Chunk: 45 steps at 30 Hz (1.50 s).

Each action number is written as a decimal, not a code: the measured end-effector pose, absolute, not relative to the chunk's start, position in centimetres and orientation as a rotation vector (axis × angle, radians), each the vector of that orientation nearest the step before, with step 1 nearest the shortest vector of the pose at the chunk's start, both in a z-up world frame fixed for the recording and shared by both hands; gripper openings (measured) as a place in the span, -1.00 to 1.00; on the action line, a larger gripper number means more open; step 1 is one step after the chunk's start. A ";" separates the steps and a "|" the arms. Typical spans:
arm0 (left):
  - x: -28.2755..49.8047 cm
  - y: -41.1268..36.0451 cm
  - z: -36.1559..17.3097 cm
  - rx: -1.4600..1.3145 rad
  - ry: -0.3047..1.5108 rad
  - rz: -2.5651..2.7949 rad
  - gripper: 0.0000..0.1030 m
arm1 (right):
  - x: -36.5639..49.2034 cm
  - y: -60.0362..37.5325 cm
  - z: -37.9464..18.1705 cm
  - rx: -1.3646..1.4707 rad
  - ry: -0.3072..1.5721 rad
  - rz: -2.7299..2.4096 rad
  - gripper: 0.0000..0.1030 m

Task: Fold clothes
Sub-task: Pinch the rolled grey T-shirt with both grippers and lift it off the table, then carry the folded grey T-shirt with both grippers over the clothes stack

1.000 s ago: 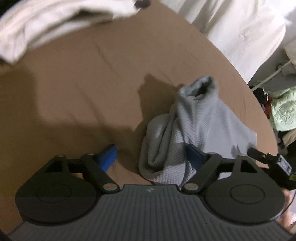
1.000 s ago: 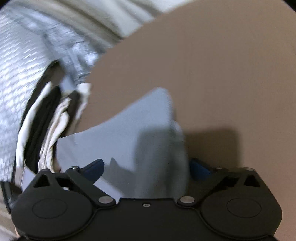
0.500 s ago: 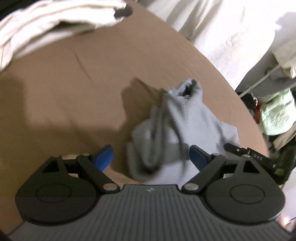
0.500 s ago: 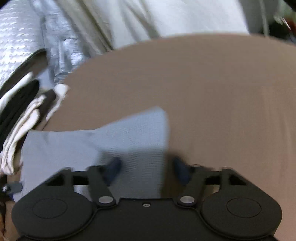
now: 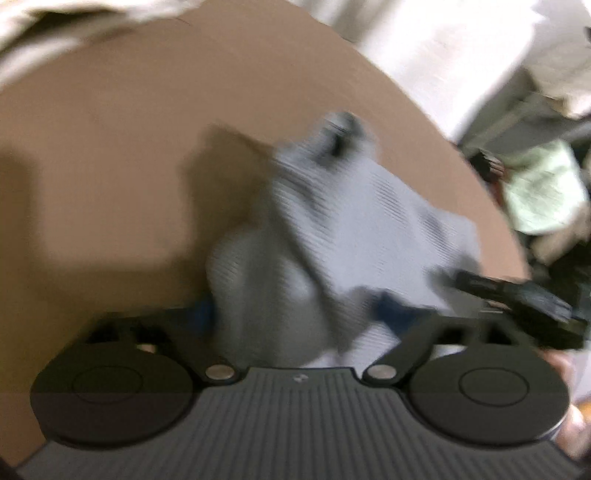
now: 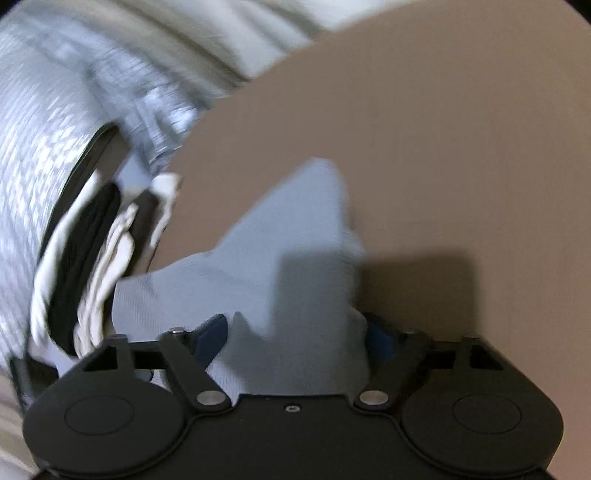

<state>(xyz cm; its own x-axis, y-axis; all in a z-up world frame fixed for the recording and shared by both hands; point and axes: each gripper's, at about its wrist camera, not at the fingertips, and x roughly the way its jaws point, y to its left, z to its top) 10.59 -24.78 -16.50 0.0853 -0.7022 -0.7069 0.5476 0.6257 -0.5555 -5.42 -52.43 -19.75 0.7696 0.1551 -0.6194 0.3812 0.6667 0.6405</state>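
Observation:
A grey knit garment [image 5: 343, 236] lies bunched on the round brown table [image 5: 110, 155]. My left gripper [image 5: 295, 314] is open, its blue-padded fingers wide apart on either side of the garment's near fold. In the right wrist view the same grey garment [image 6: 288, 258] lies between the open fingers of my right gripper [image 6: 295, 336], near the table's left edge. The right gripper's black body [image 5: 524, 299] shows at the right in the left wrist view. Both views are blurred.
Cream fabric [image 5: 55, 22] lies at the table's far left. White cloth [image 5: 443, 55] hangs beyond the far edge. A pale green item [image 5: 543, 192] sits off the table at right. White and black clothes [image 6: 92, 258] and silver quilted fabric [image 6: 37, 129] lie beside the table's left edge.
Both grippers have moved in over the grey garment. The garment now reaches further between the fingers of each gripper. Both stay open.

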 end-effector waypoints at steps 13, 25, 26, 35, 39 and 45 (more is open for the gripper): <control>4.4 -27.4 -9.3 0.099 0.825 -0.943 -0.35 | -7.4 -46.3 -12.1 0.310 0.553 -0.201 -0.54; 9.5 -10.8 9.6 -0.084 0.415 -0.614 -0.35 | 4.3 -37.0 8.3 -0.070 0.268 0.100 -0.55; 10.8 -9.0 11.1 -0.122 0.393 -0.572 -0.35 | 6.2 -36.2 9.9 -0.080 0.248 0.152 -0.56; 21.2 -4.1 9.3 -0.248 0.418 -0.288 -0.31 | 26.9 -26.2 13.7 -0.184 0.323 0.408 -0.56; 26.4 -2.3 4.1 -0.393 0.598 -0.267 -0.08 | 34.2 -25.5 8.7 -0.227 0.476 0.232 0.01; 27.4 0.1 2.3 -0.474 0.584 -0.221 0.12 | 35.9 -29.5 4.3 -0.052 0.515 0.004 0.08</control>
